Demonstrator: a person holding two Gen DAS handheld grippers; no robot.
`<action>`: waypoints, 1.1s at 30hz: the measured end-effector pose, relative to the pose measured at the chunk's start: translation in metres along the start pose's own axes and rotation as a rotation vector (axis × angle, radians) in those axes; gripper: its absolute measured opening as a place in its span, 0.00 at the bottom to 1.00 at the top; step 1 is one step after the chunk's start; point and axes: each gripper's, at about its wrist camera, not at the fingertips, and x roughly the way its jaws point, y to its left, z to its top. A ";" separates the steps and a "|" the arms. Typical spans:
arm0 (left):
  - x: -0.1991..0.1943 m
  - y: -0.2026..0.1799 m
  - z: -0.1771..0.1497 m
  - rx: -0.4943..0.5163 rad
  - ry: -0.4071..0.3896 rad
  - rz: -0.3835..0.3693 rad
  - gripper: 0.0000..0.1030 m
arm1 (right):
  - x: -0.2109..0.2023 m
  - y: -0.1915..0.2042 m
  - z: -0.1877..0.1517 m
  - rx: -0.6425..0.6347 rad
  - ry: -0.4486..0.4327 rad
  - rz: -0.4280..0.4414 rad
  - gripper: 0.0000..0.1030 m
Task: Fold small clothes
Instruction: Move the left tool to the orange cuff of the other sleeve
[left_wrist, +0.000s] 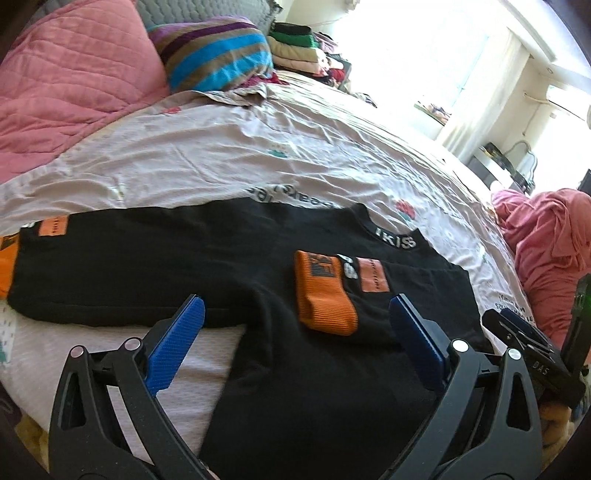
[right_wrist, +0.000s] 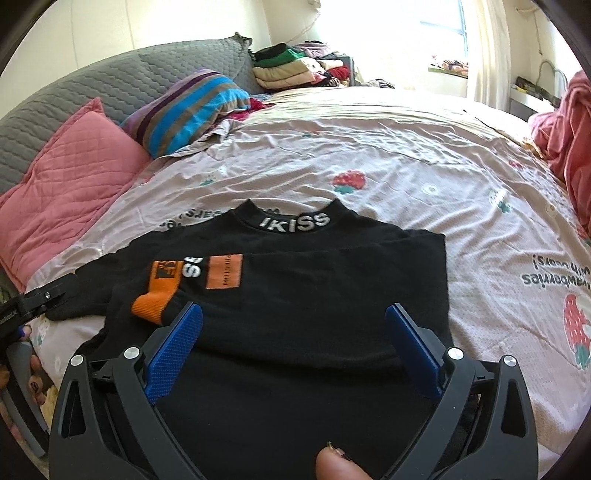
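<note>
A small black long-sleeved top (left_wrist: 155, 266) with an "IKISS" collar (left_wrist: 396, 242) lies flat on the bed. One sleeve is folded across its chest, its orange cuff (left_wrist: 325, 295) lying on the body; the other sleeve stretches out to the left, its orange cuff (left_wrist: 7, 266) at the frame edge. My left gripper (left_wrist: 295, 317) is open and empty just above the top's lower body. My right gripper (right_wrist: 293, 321) is open and empty above the top (right_wrist: 332, 280), near the folded sleeve's orange cuff (right_wrist: 155, 302). The right gripper's body also shows in the left wrist view (left_wrist: 532, 350).
The pink strawberry-print bedsheet (right_wrist: 406, 147) covers the bed. A pink quilted pillow (right_wrist: 66, 177), a striped pillow (right_wrist: 188, 107) and a grey headboard (right_wrist: 110, 81) are at the back left. Stacked folded clothes (right_wrist: 295, 70) sit at the far corner. A pink garment heap (left_wrist: 554, 243) lies at the right.
</note>
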 end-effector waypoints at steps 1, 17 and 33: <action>-0.003 0.004 0.000 -0.007 -0.004 0.006 0.91 | 0.000 0.003 0.001 -0.004 -0.001 0.004 0.96; -0.027 0.067 0.000 -0.101 -0.054 0.137 0.91 | 0.010 0.073 0.010 -0.111 0.000 0.075 0.96; -0.041 0.142 -0.008 -0.231 -0.085 0.266 0.91 | 0.030 0.143 0.012 -0.207 0.014 0.151 0.96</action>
